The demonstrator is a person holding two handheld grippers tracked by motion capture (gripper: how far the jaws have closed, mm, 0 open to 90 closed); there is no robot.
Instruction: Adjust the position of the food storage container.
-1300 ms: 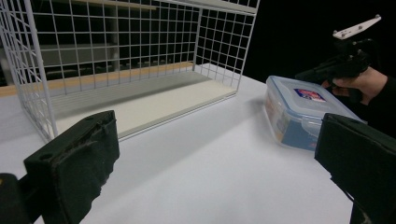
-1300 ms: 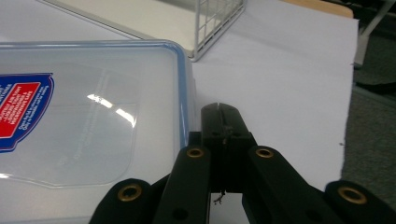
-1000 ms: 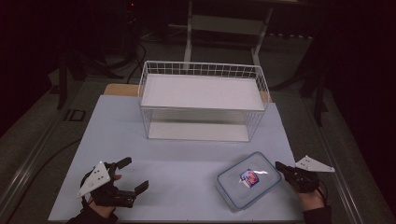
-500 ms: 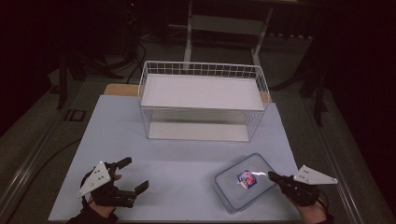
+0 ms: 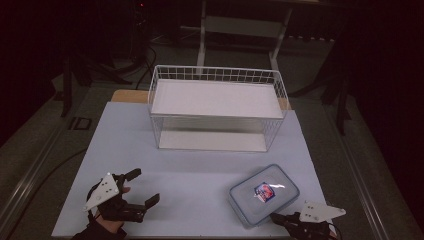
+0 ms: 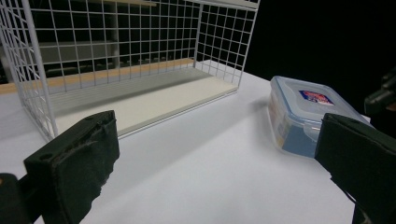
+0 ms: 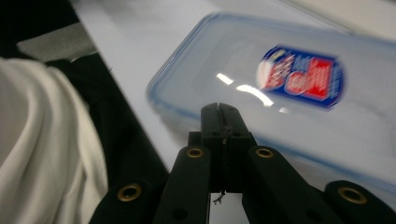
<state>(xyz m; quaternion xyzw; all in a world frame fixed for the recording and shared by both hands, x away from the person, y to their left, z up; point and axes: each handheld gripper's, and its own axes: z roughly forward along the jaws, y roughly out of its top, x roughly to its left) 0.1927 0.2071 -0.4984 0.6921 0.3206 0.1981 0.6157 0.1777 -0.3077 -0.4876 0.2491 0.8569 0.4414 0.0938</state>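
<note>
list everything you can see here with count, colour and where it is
table: 1, white top, centre of the high view
basket: 1, white wire, far middle of the table, nothing in it
box: 1, clear with blue-rimmed lid and red-blue sticker, near right of the table
stand: 1, pale metal, on the dark floor behind the table
left gripper: 1, black with grey plate, near left, jaws wide apart, nothing between them
right gripper: 1, black with grey plate, near right edge, jaws shut, tip at the box's near corner; contact cannot be told
sleeve: 1, white, left of the right gripper view
</note>
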